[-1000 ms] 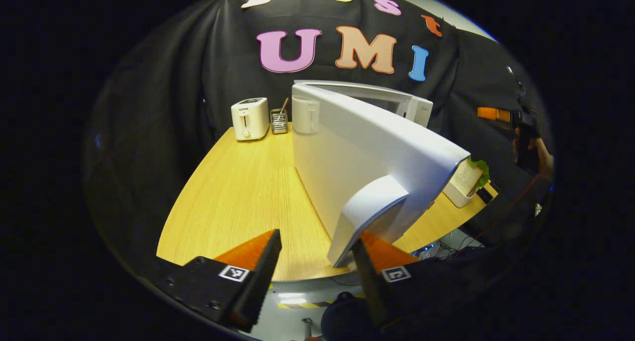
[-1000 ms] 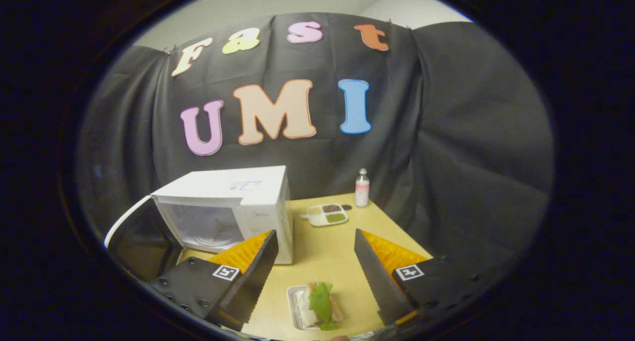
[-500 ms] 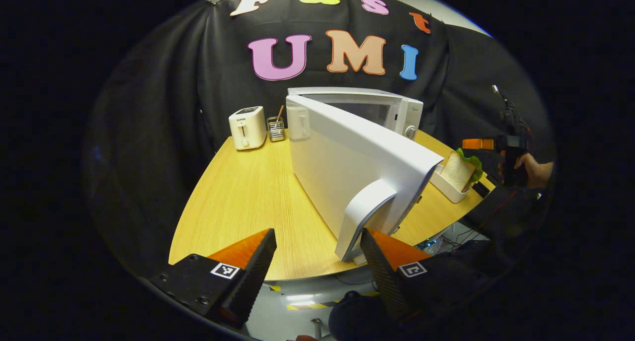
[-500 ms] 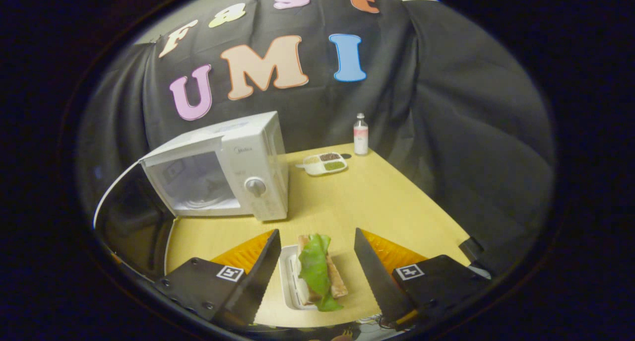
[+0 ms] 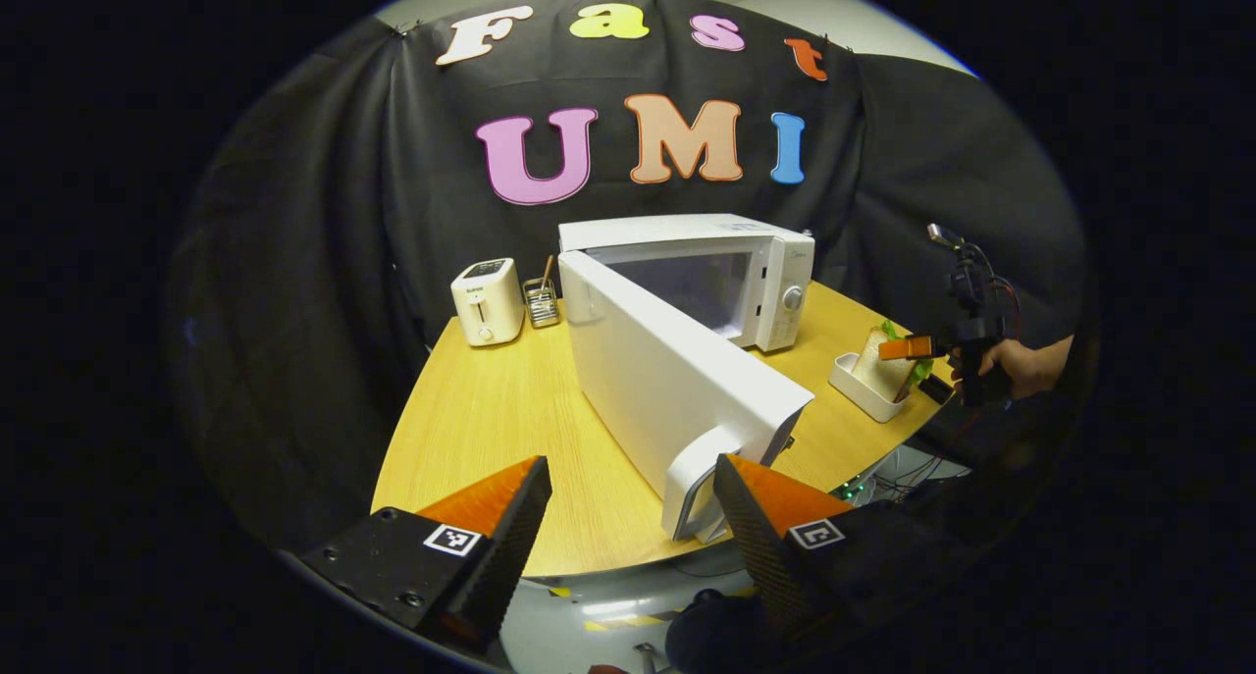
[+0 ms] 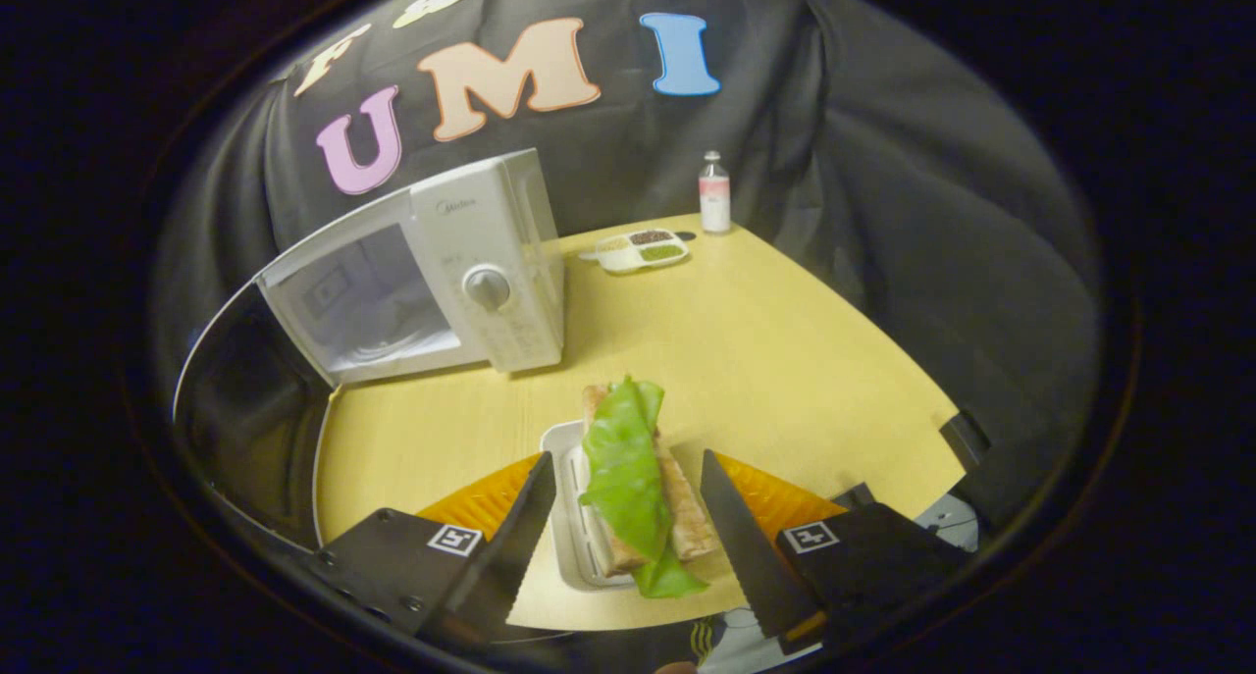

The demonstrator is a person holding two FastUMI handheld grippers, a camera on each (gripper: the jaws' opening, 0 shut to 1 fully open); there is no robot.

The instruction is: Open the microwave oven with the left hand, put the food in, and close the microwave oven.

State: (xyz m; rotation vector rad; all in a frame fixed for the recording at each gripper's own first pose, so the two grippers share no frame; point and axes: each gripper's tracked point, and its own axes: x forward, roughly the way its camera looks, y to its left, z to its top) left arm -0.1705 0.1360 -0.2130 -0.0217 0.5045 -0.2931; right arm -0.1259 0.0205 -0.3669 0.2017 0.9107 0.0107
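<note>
Currently, white microwave (image 5: pixel 731 272) stands on table (image 5: pixel 491 419), door (image 5: pixel 667 380) swung wide. Sandwich (image 6: pixel 628 478) with green lettuce sits in white tray (image 6: pixel 569 517), between open right gripper (image 6: pixel 628 542) fingers. Left gripper (image 5: pixel 633 527) open, empty.

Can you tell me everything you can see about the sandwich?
The sandwich stands on edge in a small white tray near the table's front edge: toasted bread slices with a green lettuce leaf draped over the top. The right gripper is open, its fingers either side of it, not yet squeezing.
</note>
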